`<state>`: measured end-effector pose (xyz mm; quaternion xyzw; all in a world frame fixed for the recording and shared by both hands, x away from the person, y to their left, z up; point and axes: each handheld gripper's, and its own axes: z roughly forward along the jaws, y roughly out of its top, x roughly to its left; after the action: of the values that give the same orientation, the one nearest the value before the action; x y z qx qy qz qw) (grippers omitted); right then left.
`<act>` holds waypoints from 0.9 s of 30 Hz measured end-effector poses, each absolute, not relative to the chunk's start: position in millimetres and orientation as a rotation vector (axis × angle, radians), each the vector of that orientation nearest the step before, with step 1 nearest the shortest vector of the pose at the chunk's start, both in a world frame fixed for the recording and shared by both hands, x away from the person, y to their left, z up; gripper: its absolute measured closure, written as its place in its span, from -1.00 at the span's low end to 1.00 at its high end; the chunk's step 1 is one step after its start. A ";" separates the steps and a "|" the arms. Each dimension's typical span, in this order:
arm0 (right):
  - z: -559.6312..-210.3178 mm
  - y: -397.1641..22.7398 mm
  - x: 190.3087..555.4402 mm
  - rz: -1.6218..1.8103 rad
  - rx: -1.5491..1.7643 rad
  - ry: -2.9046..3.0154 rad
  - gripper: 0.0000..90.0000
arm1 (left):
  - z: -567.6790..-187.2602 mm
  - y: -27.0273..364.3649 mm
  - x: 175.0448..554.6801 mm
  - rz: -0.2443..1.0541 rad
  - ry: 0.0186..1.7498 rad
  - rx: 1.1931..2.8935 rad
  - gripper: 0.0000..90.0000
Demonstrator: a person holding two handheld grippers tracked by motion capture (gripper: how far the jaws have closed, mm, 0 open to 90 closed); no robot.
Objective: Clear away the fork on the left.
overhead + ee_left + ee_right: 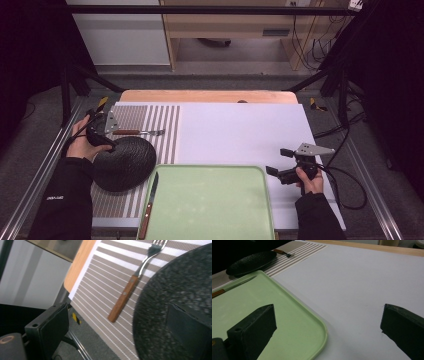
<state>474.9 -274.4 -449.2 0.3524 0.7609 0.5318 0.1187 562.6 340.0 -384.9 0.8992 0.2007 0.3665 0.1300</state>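
The green tray (210, 200) lies bare — a knife (149, 205) rests along its left rim. Left gripper (102, 134) gapes over the black plate's (122, 162) edge; right gripper (280, 162) hovers open beside the tray.

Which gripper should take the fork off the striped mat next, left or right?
Left, probably. The left gripper hangs open by the black plate, with the fork just ahead of its jaws. The right gripper sits across the white sheet, beside the green tray.
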 end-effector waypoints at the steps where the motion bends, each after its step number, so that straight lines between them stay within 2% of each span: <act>1: -449.4 -274.2 474.9 1.553 1.031 2.226 -0.99 | -385.3 341.2 564.4 1.068 0.575 2.610 -0.89; 12: -450.2 -273.4 475.2 1.551 1.032 2.232 -0.99 | -393.7 349.9 581.4 1.149 0.572 2.641 -0.80; 27: -450.6 -273.3 475.4 1.539 1.034 2.235 -0.99 | -408.0 347.0 599.6 1.249 0.367 2.728 -0.61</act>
<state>475.4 -273.3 -450.6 0.3534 0.7643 0.5262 0.1187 599.6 347.0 -408.0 0.9009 0.1210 0.4125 0.0592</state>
